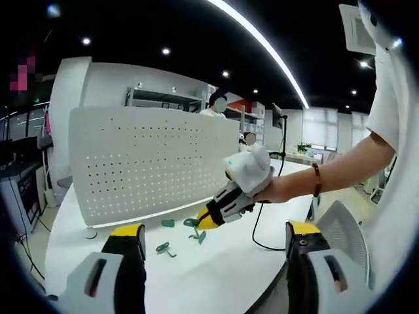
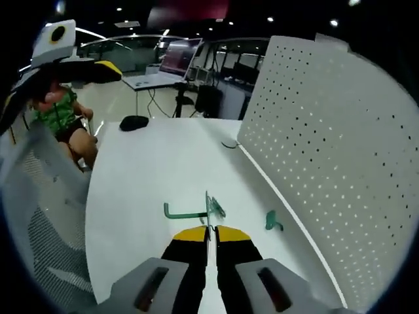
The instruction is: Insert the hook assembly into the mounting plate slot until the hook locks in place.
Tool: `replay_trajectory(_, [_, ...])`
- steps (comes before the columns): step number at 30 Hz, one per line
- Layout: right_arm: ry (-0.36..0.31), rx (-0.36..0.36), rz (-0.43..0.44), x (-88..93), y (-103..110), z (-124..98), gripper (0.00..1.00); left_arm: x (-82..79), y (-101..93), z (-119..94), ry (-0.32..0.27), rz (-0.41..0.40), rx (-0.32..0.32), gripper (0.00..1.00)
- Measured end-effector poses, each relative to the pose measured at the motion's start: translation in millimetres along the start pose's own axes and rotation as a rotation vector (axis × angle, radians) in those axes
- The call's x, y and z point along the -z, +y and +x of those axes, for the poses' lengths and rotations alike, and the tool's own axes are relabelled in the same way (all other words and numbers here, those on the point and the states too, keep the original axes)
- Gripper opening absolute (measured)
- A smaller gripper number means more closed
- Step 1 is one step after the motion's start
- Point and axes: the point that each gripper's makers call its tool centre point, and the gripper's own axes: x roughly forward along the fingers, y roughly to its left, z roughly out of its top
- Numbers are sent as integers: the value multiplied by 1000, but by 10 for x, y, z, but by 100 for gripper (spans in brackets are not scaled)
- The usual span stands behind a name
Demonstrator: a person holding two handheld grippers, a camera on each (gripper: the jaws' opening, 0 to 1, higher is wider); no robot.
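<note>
- Right gripper (image 2: 211, 230), jaws clamped on green hook (image 2: 211, 208) at lower centre of right gripper view; seen gripping same hook (image 1: 195, 223) at centre of left gripper view.
- Left gripper (image 1: 216, 237) held slack and empty at bottom of frame.
- Risked a twist or slip in so thin a pinch, spoiling line-up with perforated mounting plate (image 2: 327, 150) at right.
- Hook's long arm lay flat, pointing toward left of frame; two spare hooks (image 1: 165, 248) left on table (image 2: 150, 176).
</note>
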Motion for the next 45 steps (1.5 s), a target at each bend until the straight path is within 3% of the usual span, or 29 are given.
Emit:
replay_trajectory(8, [-54, -5, 38, 11, -24, -113, 2, -87, -132, 169, -17, -26, -18, 88])
replay_trajectory(21, [-197, 0, 57, -172, -71, -392, 2, -100, -310, 429, -25, -73, -70, 85])
replay_trajectory(31, [-237, -31, 39, -127, -114, -556, 2, -141, -460, 594, -50, -130, -139, 82])
replay_trajectory(37, [-274, -39, 43, -147, -97, -638, 2, -131, -483, 676, -62, -160, -185, 78])
replay_trajectory(45, [-301, -4, 64, -241, -125, -711, 2, -113, -353, 706, -77, -198, -181, 75])
